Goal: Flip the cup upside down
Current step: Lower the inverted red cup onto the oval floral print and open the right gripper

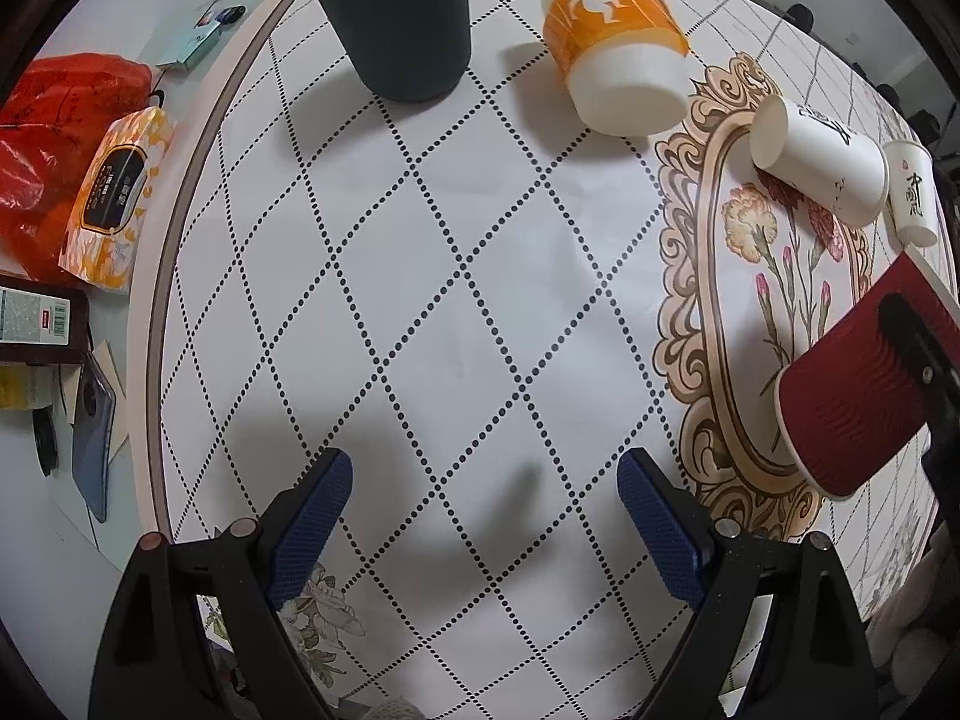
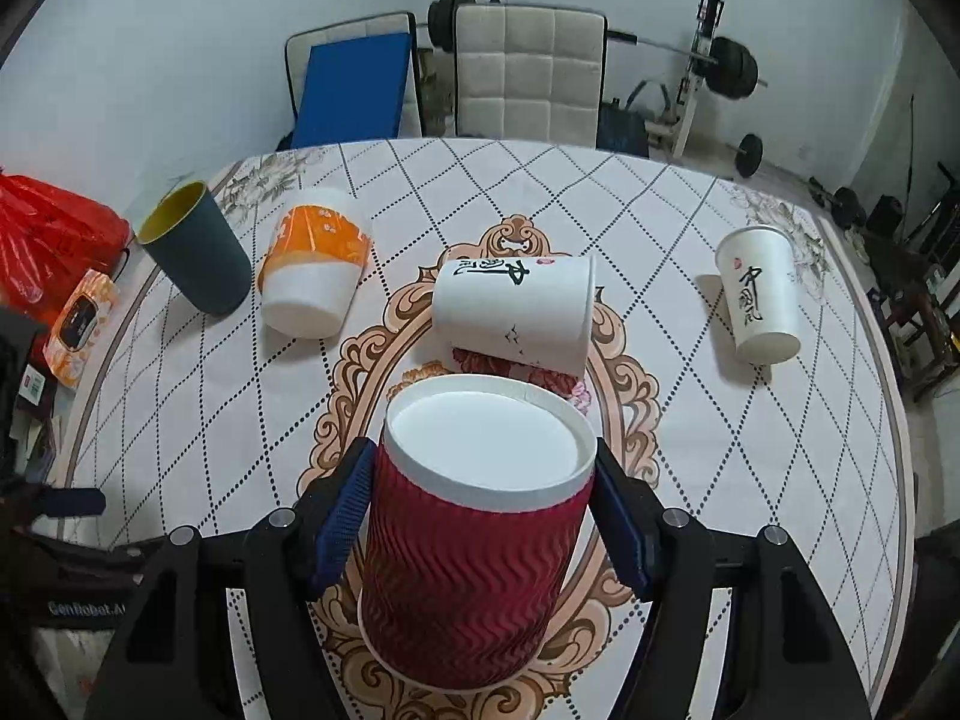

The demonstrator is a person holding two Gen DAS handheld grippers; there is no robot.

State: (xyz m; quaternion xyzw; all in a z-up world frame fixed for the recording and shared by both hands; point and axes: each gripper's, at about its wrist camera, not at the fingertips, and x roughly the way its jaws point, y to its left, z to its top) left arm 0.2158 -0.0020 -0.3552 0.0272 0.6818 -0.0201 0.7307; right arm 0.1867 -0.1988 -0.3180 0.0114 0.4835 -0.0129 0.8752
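A red ribbed paper cup (image 2: 474, 564) stands upside down on the tablecloth, its white base up. My right gripper (image 2: 483, 516) has its blue pads (image 2: 342, 522) on both sides of it, shut on the cup. The cup also shows in the left wrist view (image 1: 858, 396), at the right edge, with a right gripper finger across it. My left gripper (image 1: 483, 522) is open and empty above bare tablecloth, well left of the red cup.
A dark green cup (image 2: 192, 252) stands upright and an orange-and-white cup (image 2: 312, 267) upside down at the back left. A white printed cup (image 2: 516, 312) lies on its side just behind the red cup. Another white cup (image 2: 762, 294) stands far right. Tissue pack (image 1: 114, 198), red bag (image 1: 42, 138) at left.
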